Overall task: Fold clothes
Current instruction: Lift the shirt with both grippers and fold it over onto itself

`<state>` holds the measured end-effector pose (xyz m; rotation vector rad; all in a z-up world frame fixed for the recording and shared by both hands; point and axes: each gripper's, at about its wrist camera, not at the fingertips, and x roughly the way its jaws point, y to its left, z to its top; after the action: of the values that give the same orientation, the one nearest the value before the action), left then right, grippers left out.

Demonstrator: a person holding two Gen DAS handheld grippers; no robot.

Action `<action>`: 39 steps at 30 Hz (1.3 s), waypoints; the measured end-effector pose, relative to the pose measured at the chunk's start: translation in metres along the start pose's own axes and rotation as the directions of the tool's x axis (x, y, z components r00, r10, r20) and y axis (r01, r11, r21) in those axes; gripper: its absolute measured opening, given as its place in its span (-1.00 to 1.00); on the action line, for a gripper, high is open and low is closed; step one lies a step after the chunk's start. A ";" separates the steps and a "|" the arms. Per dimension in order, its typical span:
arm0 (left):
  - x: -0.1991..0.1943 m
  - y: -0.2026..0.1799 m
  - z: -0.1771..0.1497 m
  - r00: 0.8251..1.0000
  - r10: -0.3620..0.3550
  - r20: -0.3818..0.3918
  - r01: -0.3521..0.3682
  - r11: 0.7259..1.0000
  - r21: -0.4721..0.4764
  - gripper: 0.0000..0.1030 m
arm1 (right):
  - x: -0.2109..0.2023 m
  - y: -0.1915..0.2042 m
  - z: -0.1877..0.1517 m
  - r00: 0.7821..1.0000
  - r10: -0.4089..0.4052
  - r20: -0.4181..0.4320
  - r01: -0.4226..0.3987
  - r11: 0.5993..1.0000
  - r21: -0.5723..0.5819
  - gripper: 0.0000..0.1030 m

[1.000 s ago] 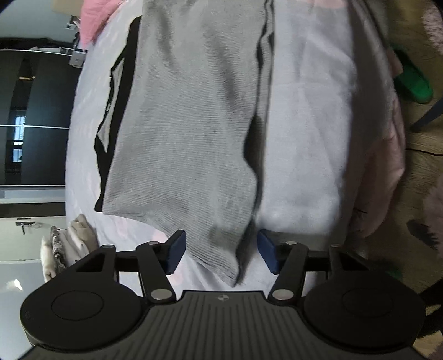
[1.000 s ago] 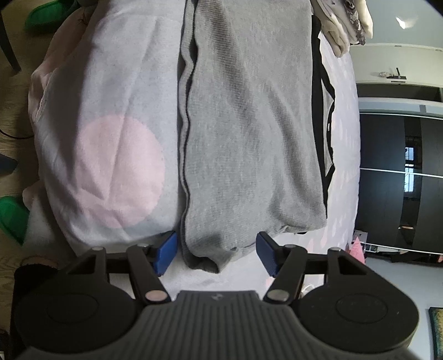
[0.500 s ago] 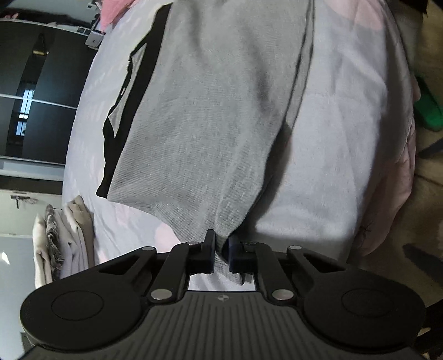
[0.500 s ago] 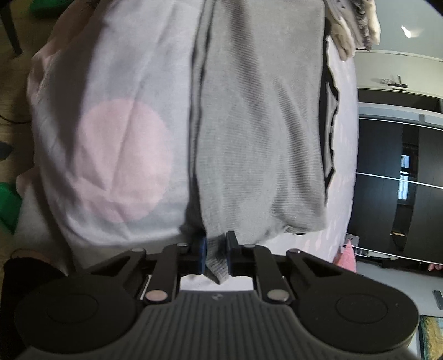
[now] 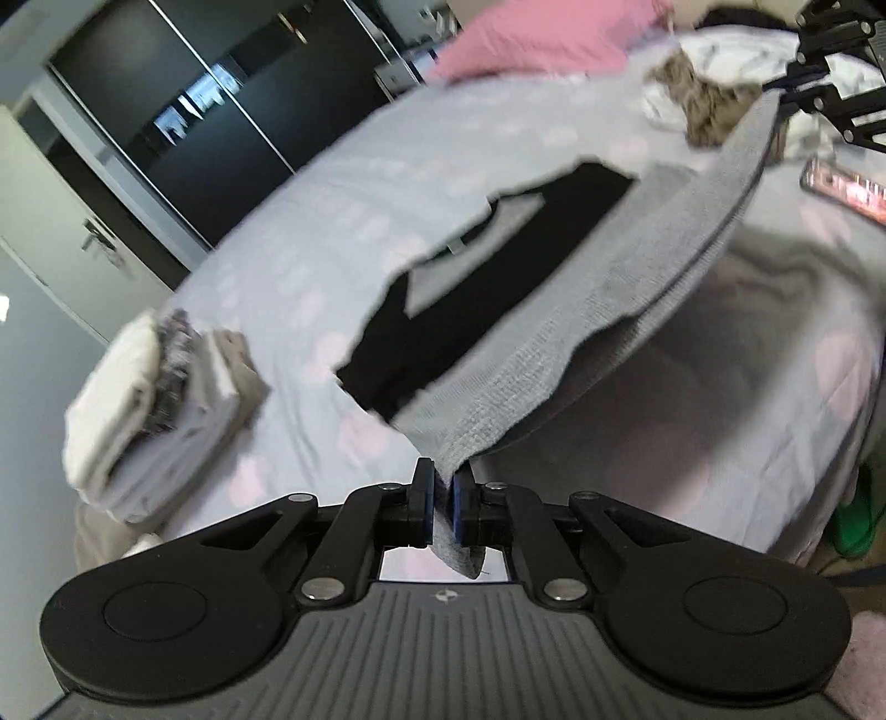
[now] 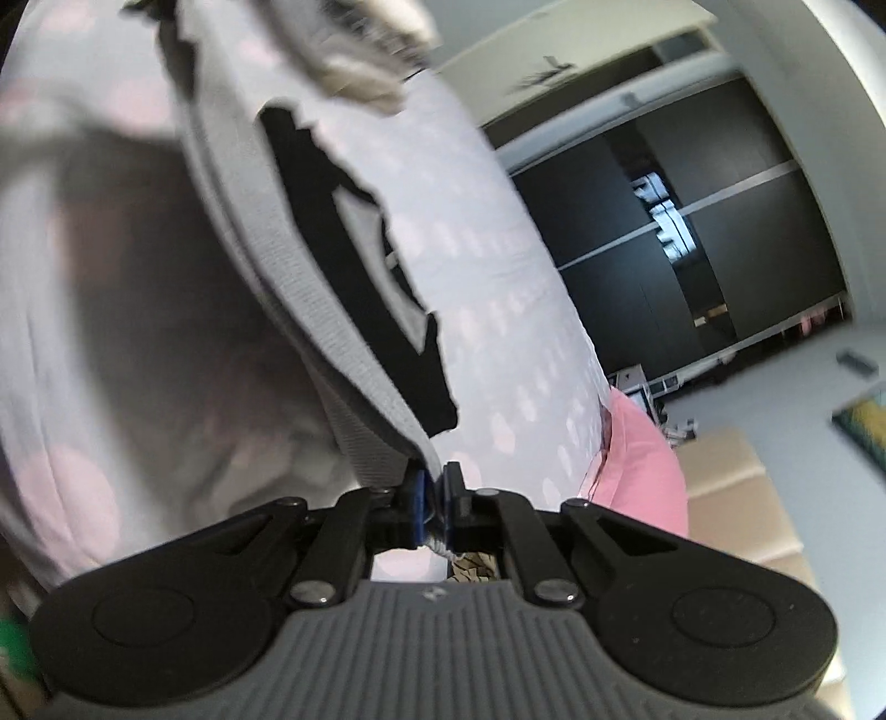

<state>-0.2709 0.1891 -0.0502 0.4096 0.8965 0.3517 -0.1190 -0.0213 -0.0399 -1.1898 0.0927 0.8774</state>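
Note:
A grey knit garment (image 5: 637, 288) with black trim (image 5: 487, 288) is lifted off the bed along its near edge, its far part still on the cover. My left gripper (image 5: 440, 507) is shut on one corner of it. My right gripper (image 6: 433, 507) is shut on the other corner; the garment (image 6: 310, 288) stretches away from it. The right gripper also shows at the top right of the left wrist view (image 5: 830, 72).
The bed (image 5: 310, 260) has a pale cover with pink dots. A stack of folded clothes (image 5: 160, 387) lies at its left. A pink pillow (image 5: 542, 39) and crumpled clothes (image 5: 703, 99) lie far off. Dark wardrobe doors (image 6: 692, 232) stand behind. A green slipper (image 5: 855, 515) is on the floor.
Both grippers closed on the garment's near corners, then lifted it. The near edge now hangs raised above the bed, and both views tilted up toward the room.

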 end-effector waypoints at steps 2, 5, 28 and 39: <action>-0.020 0.006 0.003 1.000 0.003 0.021 -0.002 1.000 -0.014 -0.92 | -0.016 -0.010 0.001 1.000 0.006 -0.001 -0.006 1.000 0.027 -0.86; -0.042 0.009 0.004 0.999 -0.008 0.033 0.009 1.000 -0.022 -0.92 | -0.039 -0.017 -0.002 1.000 0.030 -0.006 -0.030 0.998 0.061 -0.86; 0.017 0.052 0.069 0.999 -0.005 0.047 -0.003 0.987 0.159 -0.92 | 0.052 -0.075 0.033 0.999 0.035 -0.007 -0.035 0.999 0.026 -0.86; 0.151 0.108 0.122 0.997 -0.053 -0.047 0.059 0.990 0.130 -0.92 | 0.203 -0.110 0.067 0.991 0.124 -0.052 -0.117 0.986 0.120 -0.86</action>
<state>-0.0987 0.3280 -0.0321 0.4990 0.9752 0.2517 0.0639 0.1344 -0.0286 -1.1098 0.2633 0.9299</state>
